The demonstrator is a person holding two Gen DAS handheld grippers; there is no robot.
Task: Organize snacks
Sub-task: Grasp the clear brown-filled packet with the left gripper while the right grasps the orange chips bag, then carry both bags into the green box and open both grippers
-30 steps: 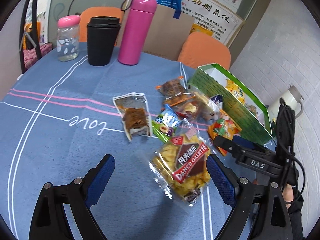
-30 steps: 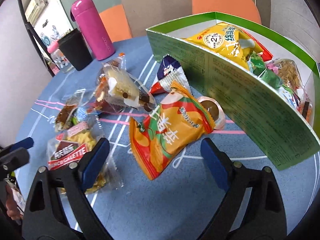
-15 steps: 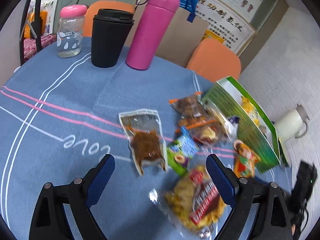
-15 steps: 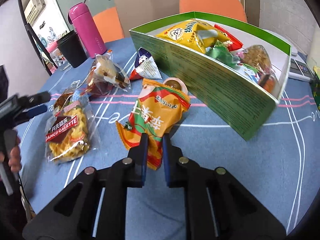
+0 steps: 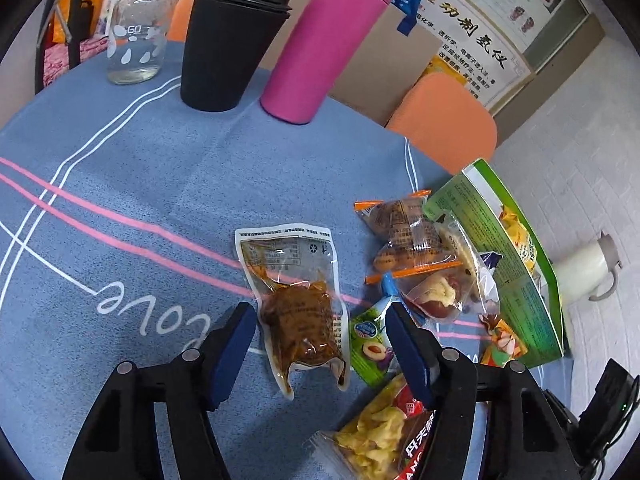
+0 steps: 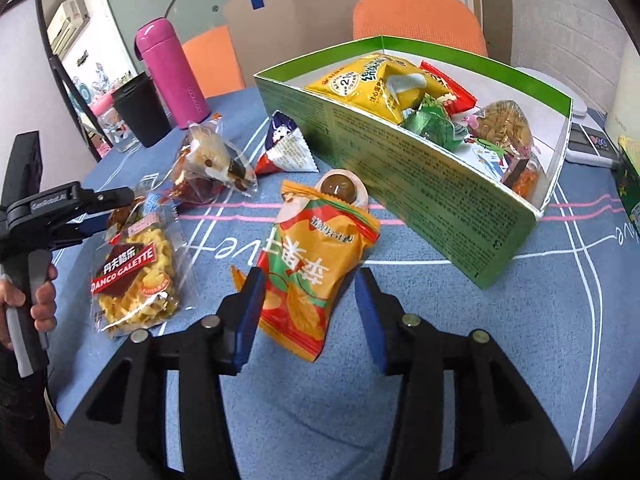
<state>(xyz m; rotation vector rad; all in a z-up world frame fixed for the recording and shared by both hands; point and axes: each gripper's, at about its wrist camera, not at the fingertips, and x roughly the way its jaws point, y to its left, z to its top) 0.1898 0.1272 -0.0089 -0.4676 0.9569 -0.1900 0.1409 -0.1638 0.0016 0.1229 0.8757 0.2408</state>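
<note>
With loose snacks lying on the desk (image 5: 132, 184) beside the green box (image 6: 420, 168), both grippers straddle targets: left gripper (image 5: 320, 344) w/ fingers spread around the brown sauce pouch (image 5: 298, 308), right gripper (image 6: 310, 312) spread around the orange chip bag (image 6: 316, 264), prob. for boxing.

Matt woven blue tablecloth (image 5: 168, 184), glossy clear-plastic meat pouch (image 5: 298, 304), printed cardboard box (image 6: 404, 168).

pink flask (image 5: 328, 36), black cup (image 5: 226, 40), green box (image 6: 420, 152), blue striped tablecloth (image 5: 140, 184)
</note>
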